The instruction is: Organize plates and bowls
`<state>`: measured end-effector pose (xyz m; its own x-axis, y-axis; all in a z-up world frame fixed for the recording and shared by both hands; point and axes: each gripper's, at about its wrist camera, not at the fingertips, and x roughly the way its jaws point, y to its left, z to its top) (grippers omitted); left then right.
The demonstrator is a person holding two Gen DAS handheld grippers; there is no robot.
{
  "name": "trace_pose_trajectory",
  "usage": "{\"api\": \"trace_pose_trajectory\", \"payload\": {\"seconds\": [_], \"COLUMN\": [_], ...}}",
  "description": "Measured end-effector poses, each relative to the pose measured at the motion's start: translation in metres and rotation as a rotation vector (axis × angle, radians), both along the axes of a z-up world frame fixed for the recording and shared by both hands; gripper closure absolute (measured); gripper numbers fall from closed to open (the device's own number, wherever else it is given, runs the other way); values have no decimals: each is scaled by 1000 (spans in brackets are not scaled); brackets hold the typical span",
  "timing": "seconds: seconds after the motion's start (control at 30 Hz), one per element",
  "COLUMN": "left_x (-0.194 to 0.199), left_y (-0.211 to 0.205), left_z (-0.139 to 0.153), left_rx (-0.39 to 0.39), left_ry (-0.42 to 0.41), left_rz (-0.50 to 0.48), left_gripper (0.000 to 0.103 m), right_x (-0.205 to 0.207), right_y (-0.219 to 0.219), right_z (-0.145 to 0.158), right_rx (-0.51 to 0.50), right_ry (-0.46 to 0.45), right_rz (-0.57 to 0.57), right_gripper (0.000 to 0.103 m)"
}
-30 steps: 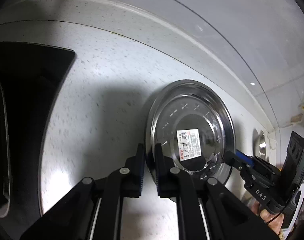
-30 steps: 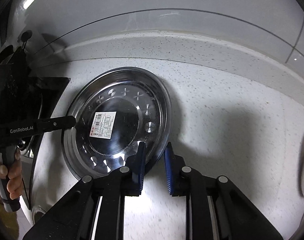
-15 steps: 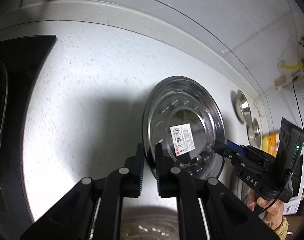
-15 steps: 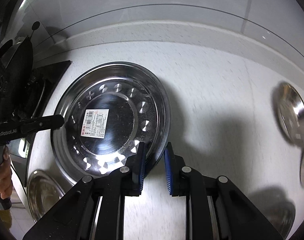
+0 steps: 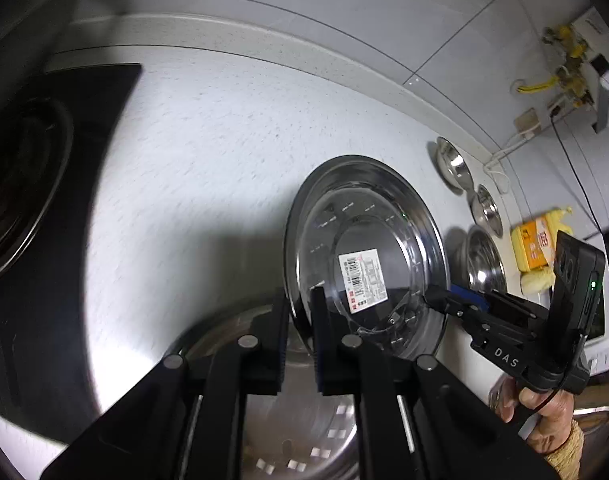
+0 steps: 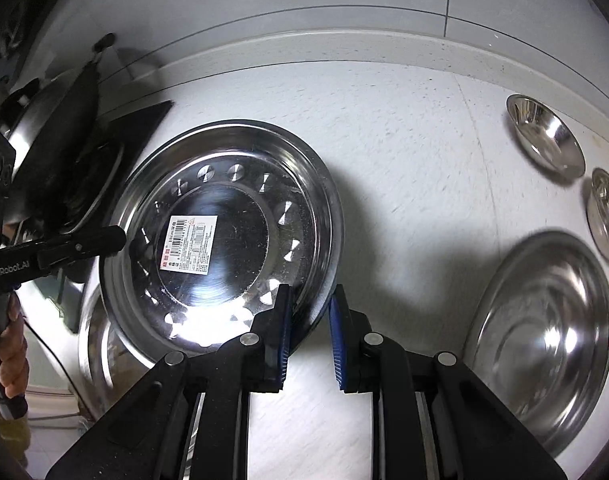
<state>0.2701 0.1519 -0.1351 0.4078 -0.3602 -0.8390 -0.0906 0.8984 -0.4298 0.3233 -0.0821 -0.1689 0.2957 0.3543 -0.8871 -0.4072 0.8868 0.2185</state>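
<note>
Speckled white countertop (image 6: 404,128) runs beneath you. Both grippers, left gripper (image 5: 300,332) and right gripper (image 6: 310,328), are clamped almost closed on opposite rims of the round steel plate with a barcode sticker (image 6: 220,236), keeping it level in the air above a larger steel plate (image 5: 304,420); small steel bowls (image 6: 544,140) wait near the wall.

White speckled worktop (image 5: 224,152), brightly lit at the near left, shadowed in broad patches. Raised pale upstand (image 6: 344,46) along the back edge, meeting a wall of large grey tiles (image 5: 344,8) with thin dark joints. Black glass hob (image 5: 44,160) sunk in at the worktop's left end. Up on the wall toward the right end, yellow gas fittings (image 5: 560,60), a beige socket (image 5: 527,119) and a white cable (image 5: 500,156) trailing down. Yellow packet (image 5: 534,250) near the worktop's right end.
</note>
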Motion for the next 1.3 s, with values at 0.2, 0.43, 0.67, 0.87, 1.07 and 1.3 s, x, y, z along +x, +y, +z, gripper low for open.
{"api": "trace_pose_trajectory", "payload": {"seconds": [0.2, 0.43, 0.67, 0.87, 1.07, 1.3], "left_x": [-57, -101, -104, -106, -109, -114], "left_y": [13, 15, 11, 7, 7, -6], "left_z": [3, -13, -30, -36, -37, -31], "left_rx": [30, 67, 82, 126, 159, 268], "left_ry": [-7, 9, 28, 29, 28, -13], "left_rz": [6, -25, -36, -51, -53, -78], "left_gripper": [93, 92, 92, 91, 87, 87], "right_x": [-52, -88, -104, -109, -113, -114], "right_y": [19, 43, 33, 44, 48, 45], "right_z": [8, -7, -22, -20, -18, -9], "right_rx": [24, 8, -1, -60, -100, -105], "right_ry": [-7, 13, 49, 14, -15, -59], "right_rz": [49, 91, 65, 77, 85, 66], "right_gripper": [86, 86, 86, 87, 86, 86]}}
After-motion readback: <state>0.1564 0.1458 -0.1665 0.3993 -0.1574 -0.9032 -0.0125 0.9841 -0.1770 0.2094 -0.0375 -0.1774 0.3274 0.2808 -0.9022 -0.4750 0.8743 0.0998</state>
